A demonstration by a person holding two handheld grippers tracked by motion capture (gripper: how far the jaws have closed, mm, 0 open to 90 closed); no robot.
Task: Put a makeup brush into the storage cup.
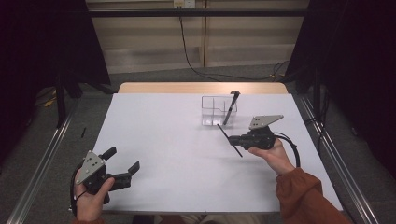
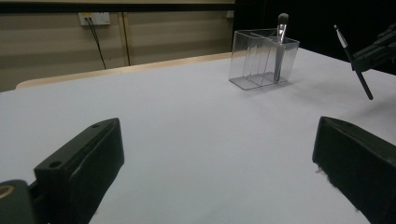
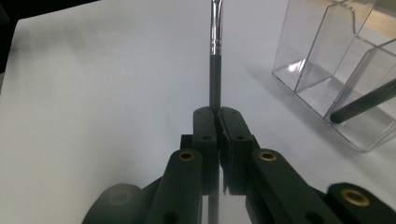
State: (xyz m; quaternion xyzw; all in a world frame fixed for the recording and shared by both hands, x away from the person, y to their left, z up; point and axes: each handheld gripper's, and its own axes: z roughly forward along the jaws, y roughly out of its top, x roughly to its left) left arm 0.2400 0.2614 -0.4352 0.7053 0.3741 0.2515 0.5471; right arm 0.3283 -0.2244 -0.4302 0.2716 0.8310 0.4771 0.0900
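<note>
A clear plastic organizer (image 1: 212, 112) with several compartments stands toward the far middle of the white table (image 1: 163, 140); one dark makeup brush (image 1: 231, 108) leans in its right compartment. My right gripper (image 1: 233, 139) hovers just in front of it, shut on a second thin brush (image 1: 229, 140) with a black handle and silver ferrule (image 3: 215, 28). The organizer (image 3: 336, 70) lies to the right in the right gripper view. My left gripper (image 1: 123, 161) rests near the front left of the table, jaws wide apart with nothing between them. From the left gripper view, the organizer (image 2: 264, 58) and held brush (image 2: 353, 63) show far off.
The table's wooden far edge (image 1: 201, 87) shows behind the white surface. Metal rails (image 1: 42, 163) run along both sides of the table. A cable (image 1: 187, 51) hangs down the back wall. A person's orange sleeve (image 1: 303, 196) comes in at the bottom right.
</note>
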